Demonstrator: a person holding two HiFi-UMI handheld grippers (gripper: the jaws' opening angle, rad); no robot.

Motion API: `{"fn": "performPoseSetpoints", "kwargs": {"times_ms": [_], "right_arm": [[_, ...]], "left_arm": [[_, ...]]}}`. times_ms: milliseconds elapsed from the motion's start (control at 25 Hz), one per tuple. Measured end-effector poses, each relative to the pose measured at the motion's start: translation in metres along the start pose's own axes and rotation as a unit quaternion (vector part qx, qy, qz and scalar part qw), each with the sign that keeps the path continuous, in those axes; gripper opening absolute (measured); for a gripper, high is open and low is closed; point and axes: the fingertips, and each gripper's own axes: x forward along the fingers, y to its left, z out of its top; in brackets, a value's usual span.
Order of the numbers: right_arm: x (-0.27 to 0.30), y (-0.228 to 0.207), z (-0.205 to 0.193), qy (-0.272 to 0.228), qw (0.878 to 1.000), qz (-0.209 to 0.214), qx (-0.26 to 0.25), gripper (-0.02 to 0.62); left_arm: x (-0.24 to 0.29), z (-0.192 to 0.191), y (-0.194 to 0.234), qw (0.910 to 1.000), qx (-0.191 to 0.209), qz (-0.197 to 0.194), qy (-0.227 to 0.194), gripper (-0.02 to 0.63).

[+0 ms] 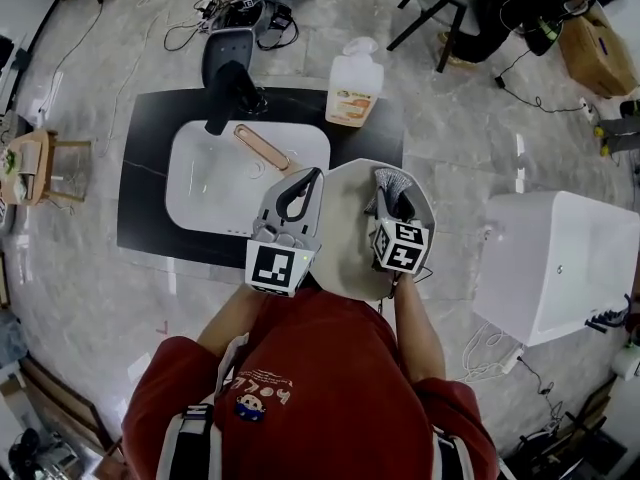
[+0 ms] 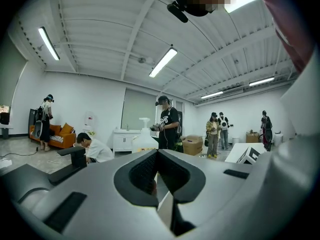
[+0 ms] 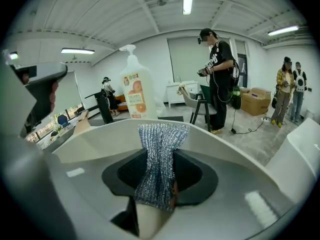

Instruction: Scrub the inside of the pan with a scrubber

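A pale round pan [image 1: 352, 230] is held up over the right end of the black counter. My left gripper [image 1: 299, 192] is shut on its left rim, and in the left gripper view [image 2: 159, 178] a thin pale edge shows between the jaws, with the pan wall [image 2: 296, 149] rising at the right. My right gripper [image 1: 393, 201] is shut on a silvery mesh scrubber [image 1: 391, 184] over the pan's right side. In the right gripper view the scrubber [image 3: 159, 164] sticks up from the jaws [image 3: 160, 178], with the pan's inner wall [image 3: 100, 140] curving around it.
A white sink [image 1: 205, 193] is set in the black counter [image 1: 140, 168], with a black faucet [image 1: 228, 76] behind it and a copper-coloured object [image 1: 262, 148] in it. A soap pump bottle [image 1: 353, 86] [image 3: 136, 86] stands at the back. A white box [image 1: 560, 258] is at the right. Several people stand around.
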Motion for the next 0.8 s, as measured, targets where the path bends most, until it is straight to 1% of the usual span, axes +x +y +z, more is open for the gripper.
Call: {"fn": "performPoseSetpoints", "kwargs": {"times_ms": [120,200,480,600,680,800], "right_arm": [[0.005,0.009,0.003,-0.005,1.0,0.015,-0.013,0.17],[0.008,0.018,0.004,-0.005,0.999,0.029,-0.024,0.17],[0.022,0.056,0.006,-0.002,0.994,0.09,-0.064,0.172],[0.023,0.069,0.006,-0.005,0.991,0.113,-0.068,0.172],[0.021,0.079,0.003,-0.004,0.989,0.136,-0.063,0.172],[0.018,0.1,-0.003,0.001,0.981,0.184,-0.065,0.172]], "left_arm": [[-0.003,0.0,0.006,0.9999,0.002,0.01,-0.005,0.005],[-0.006,-0.002,0.009,0.9999,0.0,0.015,-0.001,0.005],[-0.014,-0.006,0.019,0.9995,0.005,0.033,-0.004,0.005],[-0.016,-0.008,0.021,0.9992,0.004,0.039,-0.003,0.005],[-0.02,-0.01,0.022,0.9991,0.003,0.043,-0.001,0.005],[-0.025,-0.013,0.028,0.9988,0.003,0.049,0.003,0.005]]}}
